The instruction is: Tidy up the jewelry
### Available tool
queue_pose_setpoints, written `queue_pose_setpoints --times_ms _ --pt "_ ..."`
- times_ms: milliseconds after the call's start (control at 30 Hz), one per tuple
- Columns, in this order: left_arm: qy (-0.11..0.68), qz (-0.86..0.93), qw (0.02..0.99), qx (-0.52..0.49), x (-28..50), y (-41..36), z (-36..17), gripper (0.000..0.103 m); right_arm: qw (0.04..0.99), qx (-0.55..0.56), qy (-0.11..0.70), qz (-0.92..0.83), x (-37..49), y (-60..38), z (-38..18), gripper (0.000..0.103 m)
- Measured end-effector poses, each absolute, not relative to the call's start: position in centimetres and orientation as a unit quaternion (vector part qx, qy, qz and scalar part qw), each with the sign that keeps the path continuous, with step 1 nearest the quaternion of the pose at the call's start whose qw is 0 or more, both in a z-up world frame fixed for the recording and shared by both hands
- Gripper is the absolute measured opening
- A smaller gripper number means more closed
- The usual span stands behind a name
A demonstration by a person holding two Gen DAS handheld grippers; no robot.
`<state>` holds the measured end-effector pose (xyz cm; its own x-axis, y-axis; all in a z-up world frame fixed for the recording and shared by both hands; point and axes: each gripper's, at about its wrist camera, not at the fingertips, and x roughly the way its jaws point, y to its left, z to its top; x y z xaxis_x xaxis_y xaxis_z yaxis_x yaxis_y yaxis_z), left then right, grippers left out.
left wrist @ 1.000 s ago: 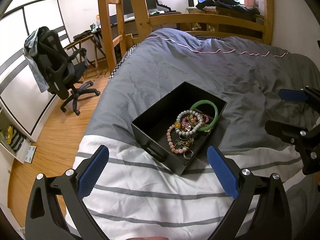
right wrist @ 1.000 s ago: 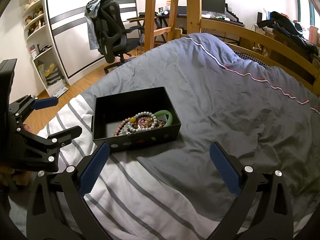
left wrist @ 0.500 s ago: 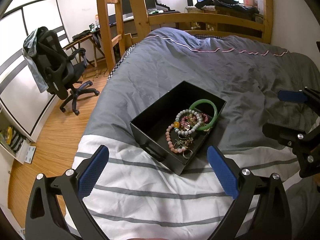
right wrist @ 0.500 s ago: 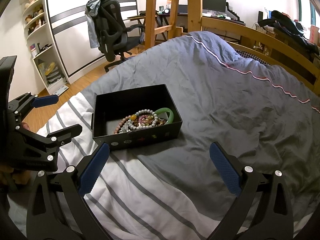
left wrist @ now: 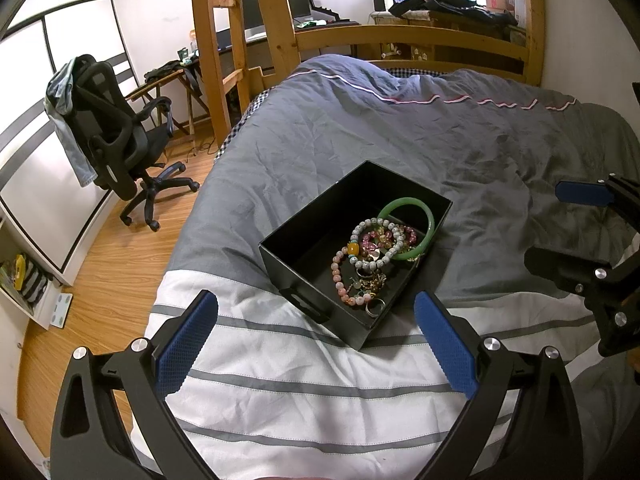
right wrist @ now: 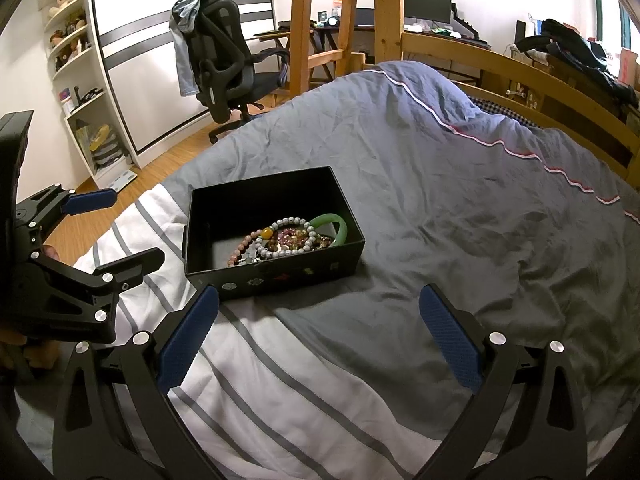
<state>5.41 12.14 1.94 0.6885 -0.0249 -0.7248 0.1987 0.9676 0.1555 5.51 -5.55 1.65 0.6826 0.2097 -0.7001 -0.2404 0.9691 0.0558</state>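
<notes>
An open black box (left wrist: pixel 304 232) (right wrist: pixel 224 208) sits on the bed. In it lie a green bangle (left wrist: pixel 428 216) (right wrist: pixel 340 226), several bead bracelets (left wrist: pixel 374 242) (right wrist: pixel 288 236) and small rings (left wrist: pixel 375 307). My left gripper (left wrist: pixel 316 344) is open and empty, held above the striped bedding just short of the box; it also shows at the left of the right wrist view (right wrist: pixel 120 228). My right gripper (right wrist: pixel 320 340) is open and empty, in front of the box and to its right; it also shows at the right edge of the left wrist view (left wrist: pixel 560 224).
The bed has a grey duvet (left wrist: pixel 440 132) and a white striped part (left wrist: pixel 300 380). A wooden ladder (left wrist: pixel 224 40) and bed rail (left wrist: pixel 420 36) stand behind. A black office chair (left wrist: pixel 116 140) is on the wood floor at left. Shelves (right wrist: pixel 80 80) line the wall.
Both grippers have crept slightly nearer the box; jaws stay open. The jewelry has not moved.
</notes>
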Motion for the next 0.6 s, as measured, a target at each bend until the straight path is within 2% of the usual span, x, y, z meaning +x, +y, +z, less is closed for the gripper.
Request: queue_pose_setpoints --times_ms 600 --pt "0.386 -0.070 0.912 0.120 4.94 11.76 1.58 0.097 0.915 -0.020 0.384 0.123 5.45 -5.41 1.30 0.099"
